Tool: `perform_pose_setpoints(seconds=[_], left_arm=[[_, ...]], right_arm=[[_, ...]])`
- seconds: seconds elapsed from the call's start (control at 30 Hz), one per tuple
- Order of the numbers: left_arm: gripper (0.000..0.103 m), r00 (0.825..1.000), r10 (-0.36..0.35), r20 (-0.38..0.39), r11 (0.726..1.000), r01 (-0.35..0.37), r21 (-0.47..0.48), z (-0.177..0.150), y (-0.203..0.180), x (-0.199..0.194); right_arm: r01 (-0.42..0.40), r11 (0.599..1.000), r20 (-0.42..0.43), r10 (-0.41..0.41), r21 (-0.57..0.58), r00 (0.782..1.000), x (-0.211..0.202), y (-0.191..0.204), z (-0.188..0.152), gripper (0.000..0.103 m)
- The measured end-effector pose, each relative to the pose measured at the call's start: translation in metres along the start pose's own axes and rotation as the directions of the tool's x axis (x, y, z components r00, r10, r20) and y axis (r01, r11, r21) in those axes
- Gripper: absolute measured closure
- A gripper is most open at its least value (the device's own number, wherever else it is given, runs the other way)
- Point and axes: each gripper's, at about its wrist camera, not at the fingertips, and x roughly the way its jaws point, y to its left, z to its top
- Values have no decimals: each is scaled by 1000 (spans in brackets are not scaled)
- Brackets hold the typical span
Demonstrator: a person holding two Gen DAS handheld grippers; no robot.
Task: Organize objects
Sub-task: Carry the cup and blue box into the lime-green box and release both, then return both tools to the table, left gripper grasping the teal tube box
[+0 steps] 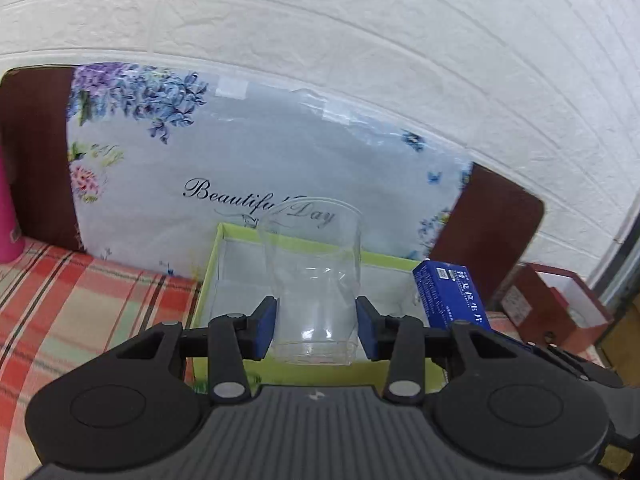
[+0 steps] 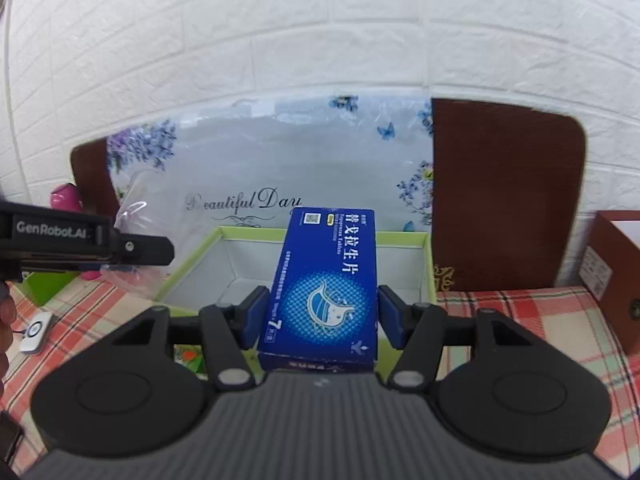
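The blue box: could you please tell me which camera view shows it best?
The right wrist view: the blue box fills the centre, its printed top face fully visible, gripped between the right gripper fingers. The left wrist view shows only its end, at the right, partly hidden behind the left gripper.

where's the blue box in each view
Left wrist view: the blue box is at the right, past the left tool's right finger, over the tray's right end.
Right wrist view: the blue box is at centre, gripped in the right tool, in front of the tray.
Shared landmark: the green-rimmed tray below the "Beautiful Day" cushion.
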Motion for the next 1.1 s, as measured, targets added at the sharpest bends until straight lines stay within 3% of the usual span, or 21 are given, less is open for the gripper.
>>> perform_pose_setpoints(seconds=[0.27,0.33,0.37,0.4,0.43,0.47,0.53,0.67,0.8,0.9,1.1], left_arm=[[56,998,43,-46,999,-43,-3,7,18,68],[48,997,64,-32,998,-64,-10,6,21,76],[34,997,75,-35,997,-76,-13,5,23,80],[17,995,91,-49,996,-92,-14,5,24,84],[14,992,111,-57,994,-112,-13,5,26,87],[14,991,122,-56,992,-123,-7,3,26,87],[14,992,110,-59,994,-111,-2,2,30,86],[14,993,116,-25,993,-117,-18,4,29,63],[14,997,68,38,998,-68,-15,6,17,22],[14,996,43,73,999,-42,-21,-1,6,-16],[14,997,-8,71,1000,10,-29,-32,-13,-81]], right_arm=[[-7,999,-98,10,31,995,86,-5,6,46],[-8,999,-111,12,37,994,100,-6,4,45],[-10,999,-113,15,47,993,106,-6,3,44],[-17,998,-117,23,57,993,111,-7,2,40],[-27,998,-131,35,63,991,116,-9,1,20],[-26,998,-147,36,65,988,120,-9,0,10],[-37,998,-147,44,47,988,118,-10,-2,9],[-2,1000,-53,1,-9,999,83,-7,4,0],[15,998,72,-11,-55,997,28,-5,11,0],[21,998,142,-13,-55,990,-20,-4,15,0],[-18,998,273,32,-54,961,-116,0,5,0]])
